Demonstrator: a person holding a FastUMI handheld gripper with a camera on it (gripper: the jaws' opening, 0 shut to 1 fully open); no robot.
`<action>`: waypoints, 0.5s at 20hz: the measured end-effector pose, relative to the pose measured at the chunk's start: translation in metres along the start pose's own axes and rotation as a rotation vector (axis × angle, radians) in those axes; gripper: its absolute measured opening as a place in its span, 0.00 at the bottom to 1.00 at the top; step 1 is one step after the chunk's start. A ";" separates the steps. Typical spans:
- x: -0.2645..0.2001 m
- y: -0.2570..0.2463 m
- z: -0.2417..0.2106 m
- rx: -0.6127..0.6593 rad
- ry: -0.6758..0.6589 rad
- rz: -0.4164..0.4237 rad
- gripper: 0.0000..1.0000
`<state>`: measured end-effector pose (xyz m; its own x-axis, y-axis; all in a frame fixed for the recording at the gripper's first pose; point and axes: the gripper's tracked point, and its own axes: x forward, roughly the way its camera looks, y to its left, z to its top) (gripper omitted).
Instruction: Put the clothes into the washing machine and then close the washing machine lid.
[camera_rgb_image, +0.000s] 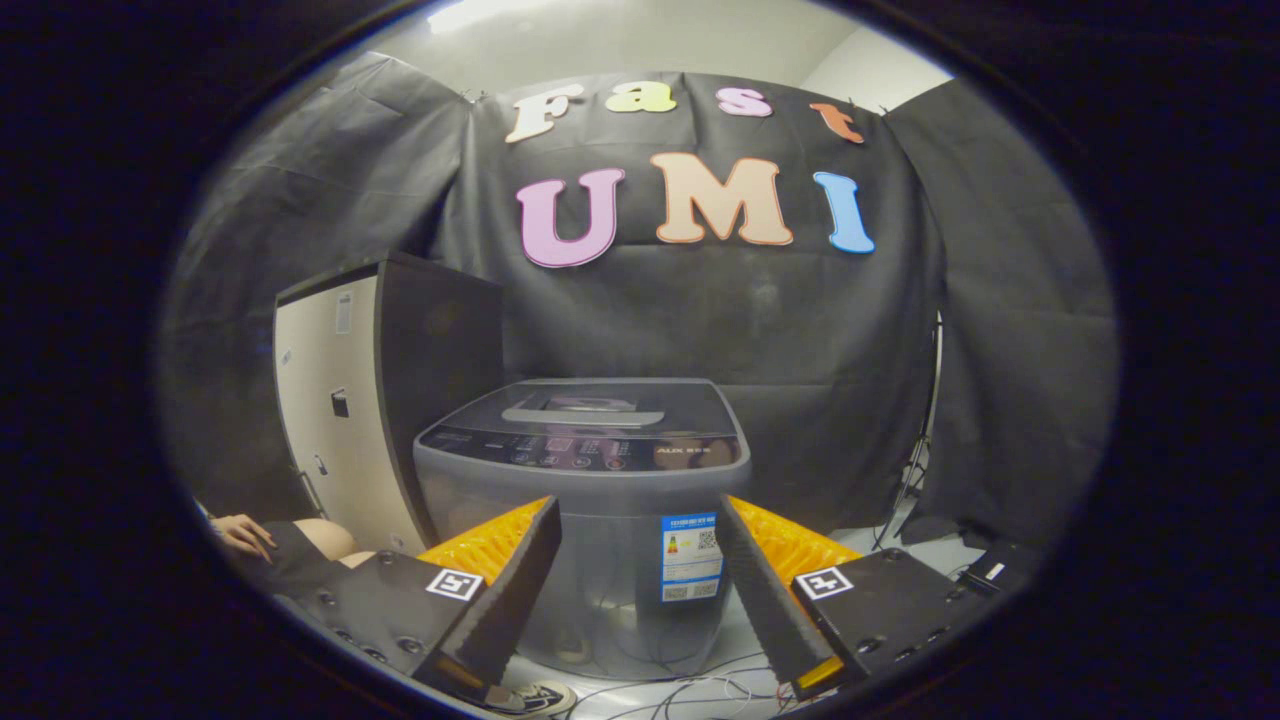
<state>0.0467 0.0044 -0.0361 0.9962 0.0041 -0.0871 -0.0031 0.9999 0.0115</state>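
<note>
A grey top-loading washing machine (590, 480) stands on the floor just ahead of my fingers. Its dark lid (590, 405) lies flat and shut over the tub, with a control panel (585, 452) along the near edge. My gripper (637, 520) is open, held level with the machine's front wall and a little short of it. The two orange-backed fingers (520, 570) stand wide apart with nothing between them but the machine's front and its blue label (691, 558). No clothes are in sight.
A tall cream cabinet with dark sides (350, 440) stands left of the machine. A person's hand (240, 535) rests low at the left. Cables (690, 690) and a shoe (540, 697) lie on the floor below the fingers. A stand leg (915, 470) is at the right.
</note>
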 end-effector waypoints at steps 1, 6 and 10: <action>0.001 0.000 0.000 0.000 0.003 0.001 0.97; 0.003 0.000 -0.007 -0.002 0.031 0.000 0.97; 0.003 0.000 -0.008 -0.003 0.042 0.001 0.97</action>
<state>0.0490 0.0043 -0.0442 0.9917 0.0050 -0.1284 -0.0039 1.0000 0.0088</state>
